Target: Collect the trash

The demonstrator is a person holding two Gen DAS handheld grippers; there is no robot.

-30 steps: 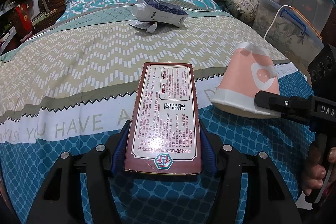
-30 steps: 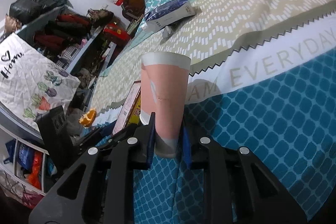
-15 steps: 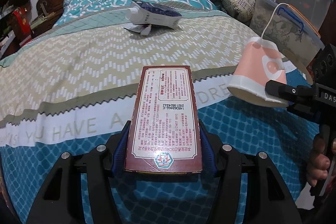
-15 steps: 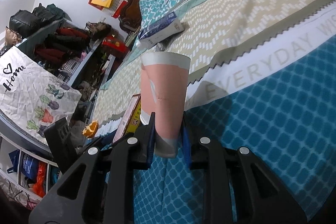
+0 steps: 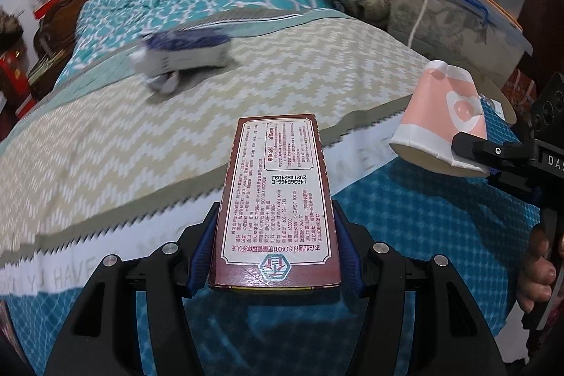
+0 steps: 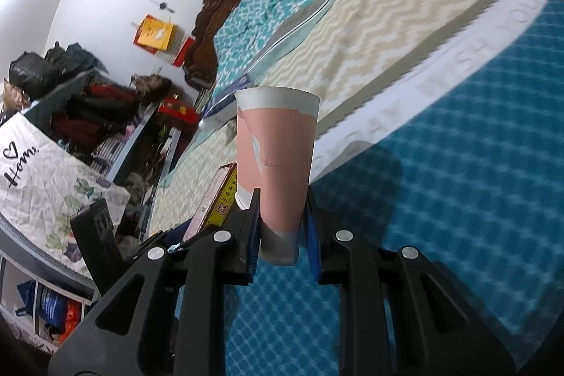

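Two pieces of trash are already in hand above the bed (image 5: 105, 143), and a third, a white-and-blue carton (image 5: 183, 53), lies blurred on the chevron part of the bedspread, well apart from both tools; a small crumpled scrap (image 5: 165, 85) sits just beside it.

Judging by its look, the flat maroon cardboard box (image 5: 276, 199) is light and fairly stiff along its length, though its broad faces would likely cave if squeezed hard; holding it across the narrow side edges near one end, as it is held, seems the sound choice, since the printed face is smooth and could slip.

The pink paper cup (image 6: 275, 157) is probably lighter still and thin-walled, easily crushed; its base end is the stiffer part, and that is where the pads bear.

Left gripper (image 5: 275, 256): jaws spread only as wide as the box and clamped on its sides, the box jutting forward over the bedspread, clear of it.

Right gripper (image 6: 282, 235): jaws drawn close and pinching the cup near its bottom, rim pointing away from the camera; in the left wrist view the cup (image 5: 440, 125) hangs off to the right, mouth tilted down, beside stacked plastic storage bins (image 5: 469, 34).

Neither tool touches the bed.
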